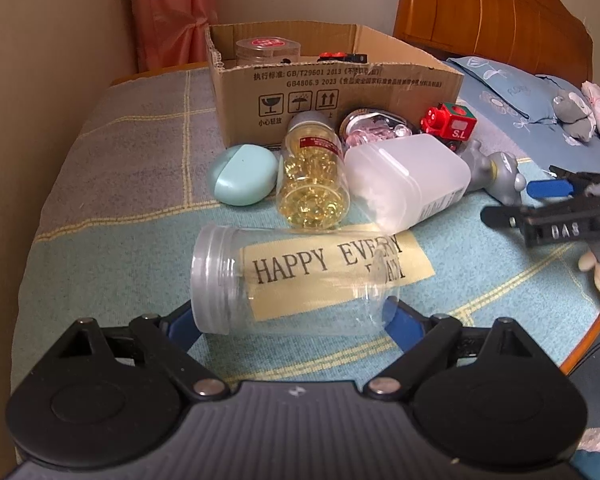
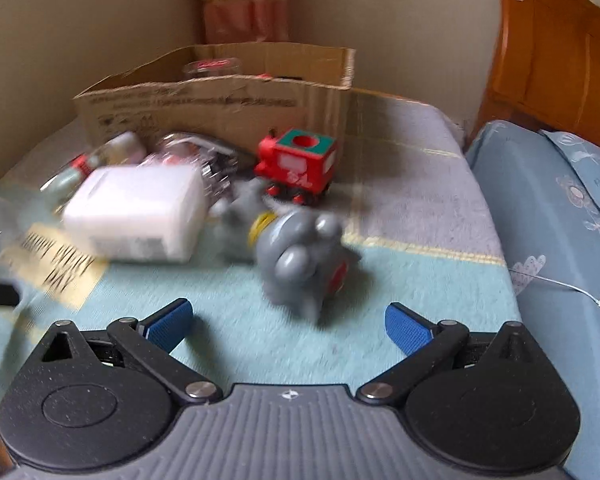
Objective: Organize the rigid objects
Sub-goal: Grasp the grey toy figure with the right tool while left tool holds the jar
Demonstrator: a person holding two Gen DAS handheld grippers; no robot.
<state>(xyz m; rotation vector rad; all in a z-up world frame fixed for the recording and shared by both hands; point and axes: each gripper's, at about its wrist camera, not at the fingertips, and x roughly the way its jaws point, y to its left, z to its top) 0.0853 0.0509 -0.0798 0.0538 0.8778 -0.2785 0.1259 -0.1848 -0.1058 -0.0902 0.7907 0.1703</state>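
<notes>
A teal case (image 1: 242, 179) lies leftmost on the blanket (image 1: 100, 200), then a pill bottle (image 1: 312, 176) and white tub (image 1: 408, 178), all before the box (image 1: 340, 92). The left gripper (image 1: 292, 320) holds the clear jar (image 1: 292, 280) (lying sideways, pads at both ends). The right gripper (image 2: 288, 322) gapes wide, empty, near the grey toy (image 2: 300, 264).

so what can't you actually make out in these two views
- Cardboard box contents, left wrist view: its front wall hides all but a red-lidded jar and a red and black item.
- Clear jar, left wrist view: whether the left gripper pads press it; the jar covers them.
- Grey figurine, right wrist view: motion blur smears its details.
- White container label: too small.
</notes>
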